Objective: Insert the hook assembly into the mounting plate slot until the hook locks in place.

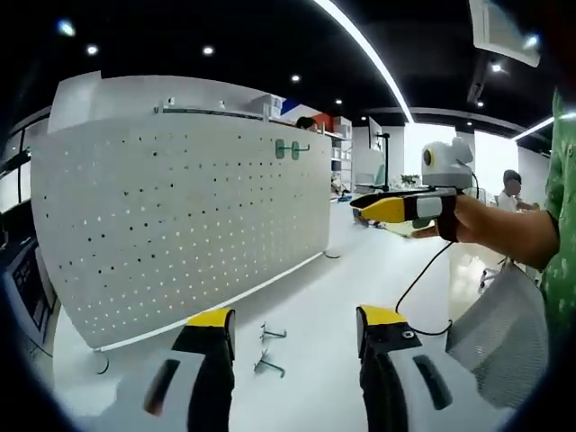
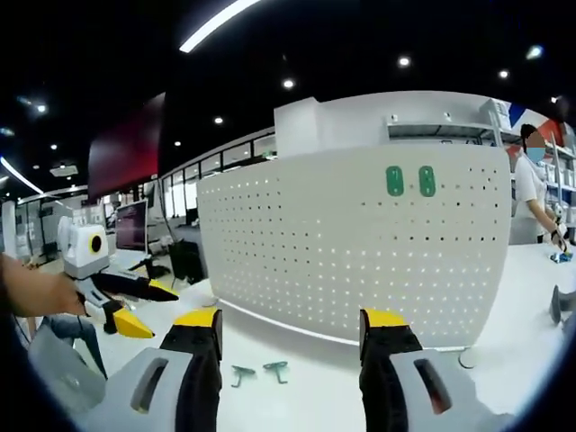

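I am holding both tongs apart and empty: left (image 1: 292,328), right (image 2: 290,331). Two hooks (image 2: 259,371) are lying on the table (image 2: 315,396) before the pegboard (image 2: 360,252). I am advising gripping one hook squarely, prongs toward the holes.

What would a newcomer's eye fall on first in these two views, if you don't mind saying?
The big white pegboard standing upright on the white table, with two green hooks already mounted near its top. Next, two loose hooks lying on the table in front of it, between the open jaws of the right gripper. The left gripper is open too.
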Motion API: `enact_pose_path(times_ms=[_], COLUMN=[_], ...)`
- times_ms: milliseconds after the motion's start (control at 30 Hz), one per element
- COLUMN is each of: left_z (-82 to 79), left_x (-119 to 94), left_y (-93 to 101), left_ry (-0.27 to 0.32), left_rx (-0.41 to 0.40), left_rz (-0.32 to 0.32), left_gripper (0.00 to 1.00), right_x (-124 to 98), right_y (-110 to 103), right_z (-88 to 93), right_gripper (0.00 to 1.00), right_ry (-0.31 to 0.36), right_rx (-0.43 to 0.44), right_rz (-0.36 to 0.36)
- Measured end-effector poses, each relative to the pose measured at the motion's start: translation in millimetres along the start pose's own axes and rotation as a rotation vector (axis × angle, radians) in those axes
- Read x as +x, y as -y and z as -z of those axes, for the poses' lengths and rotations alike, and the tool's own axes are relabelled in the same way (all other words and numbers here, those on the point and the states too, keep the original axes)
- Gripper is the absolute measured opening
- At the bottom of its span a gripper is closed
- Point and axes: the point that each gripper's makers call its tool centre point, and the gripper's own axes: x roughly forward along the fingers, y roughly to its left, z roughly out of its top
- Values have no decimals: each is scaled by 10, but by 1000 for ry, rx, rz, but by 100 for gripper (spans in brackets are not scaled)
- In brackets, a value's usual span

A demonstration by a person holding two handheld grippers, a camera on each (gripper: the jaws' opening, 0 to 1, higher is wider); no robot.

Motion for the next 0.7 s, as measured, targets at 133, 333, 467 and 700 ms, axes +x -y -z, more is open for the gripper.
enact_pose_path(times_ms=[133, 333, 467, 700], left_z=[62, 171, 276, 442], left_x=[137, 322, 437, 600], left_y=[-34, -82, -137, -239], left_ry=[-29, -66, -101, -145], left_rx=[7, 14, 13, 17], left_rz=[11, 25, 32, 31], left_gripper=[52, 50, 48, 43], right_x=[-5, -18, -30, -41], right_y=[24, 46, 69, 100], right_z=[39, 115, 152, 230], right_gripper=[62, 61, 61, 60], right_ry=[-4, -13, -17, -29], right_rx=[7, 21, 30, 41], right_rz=[7, 18, 27, 40])
